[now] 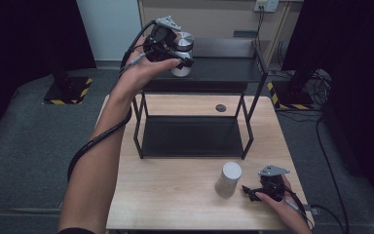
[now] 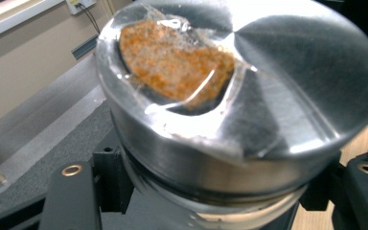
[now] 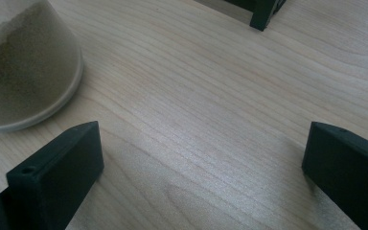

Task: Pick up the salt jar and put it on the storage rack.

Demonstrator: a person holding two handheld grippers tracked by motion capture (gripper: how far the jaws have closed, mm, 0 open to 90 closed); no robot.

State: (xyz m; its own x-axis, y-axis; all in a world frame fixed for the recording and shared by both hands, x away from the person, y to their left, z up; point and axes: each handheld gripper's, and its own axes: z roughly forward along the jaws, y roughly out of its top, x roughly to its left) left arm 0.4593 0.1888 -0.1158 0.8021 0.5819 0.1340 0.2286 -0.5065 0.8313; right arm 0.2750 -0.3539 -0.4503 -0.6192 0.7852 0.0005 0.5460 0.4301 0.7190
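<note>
My left gripper (image 1: 177, 58) is raised at the left end of the black rack's top shelf (image 1: 224, 68), shut on a spice jar (image 1: 185, 43) with a shiny metal lid. In the left gripper view the jar (image 2: 249, 96) is very close; a clear window in the lid shows orange powder, and a black jaw stands on each side below it. My right gripper (image 1: 253, 192) rests open on the wooden table (image 1: 175, 195) at the front right, with bare wood between its fingers (image 3: 57, 172). Just left of it stands a second jar (image 1: 229, 179), holding pale powder (image 3: 24, 72).
The two-tier black rack (image 1: 190, 136) stands mid-table, its lower shelf bare; one of its feet (image 3: 263, 14) is ahead of the right gripper. A small dark disc (image 1: 220, 107) lies behind it. Grey carpet surrounds the table, with cables at right.
</note>
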